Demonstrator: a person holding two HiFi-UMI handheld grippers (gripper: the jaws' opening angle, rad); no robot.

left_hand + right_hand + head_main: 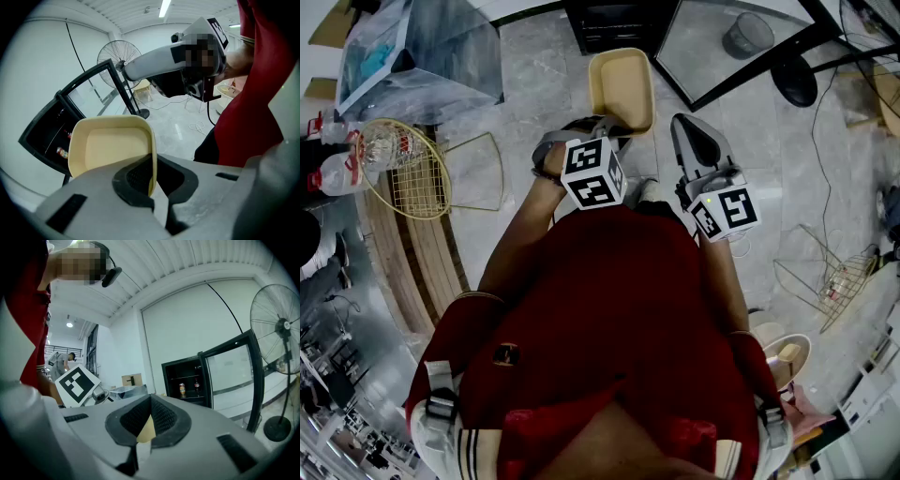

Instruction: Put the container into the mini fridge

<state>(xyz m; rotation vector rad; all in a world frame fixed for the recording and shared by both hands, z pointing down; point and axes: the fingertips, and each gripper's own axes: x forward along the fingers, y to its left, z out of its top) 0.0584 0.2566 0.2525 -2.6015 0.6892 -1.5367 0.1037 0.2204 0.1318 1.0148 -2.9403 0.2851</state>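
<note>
- Cream plastic is what the container (622, 89) is made of; it is hanging from the left tongs (152, 176), which are clenching one side wall at the rim. The tray is projecting forward above the floor, between the person and the mini fridge (185, 380).
- The right tongs (149, 401) are riding just right of the container with their tips pressing together. The cream sliver showing behind them is probably the container beyond, not something gripped.
- The fridge is standing at the far side with its glass door (234, 366) hanging open to the right. A can (182, 390) and a bottle (196, 386) are occupying a shelf.
- Judged step: carrying towards the opening. A one-edge pinch is inviting sag, so the carry is calling for a level tray, a path passing left of the door edge, a bare stretch of shelf as target, and release only with the base resting.
</note>
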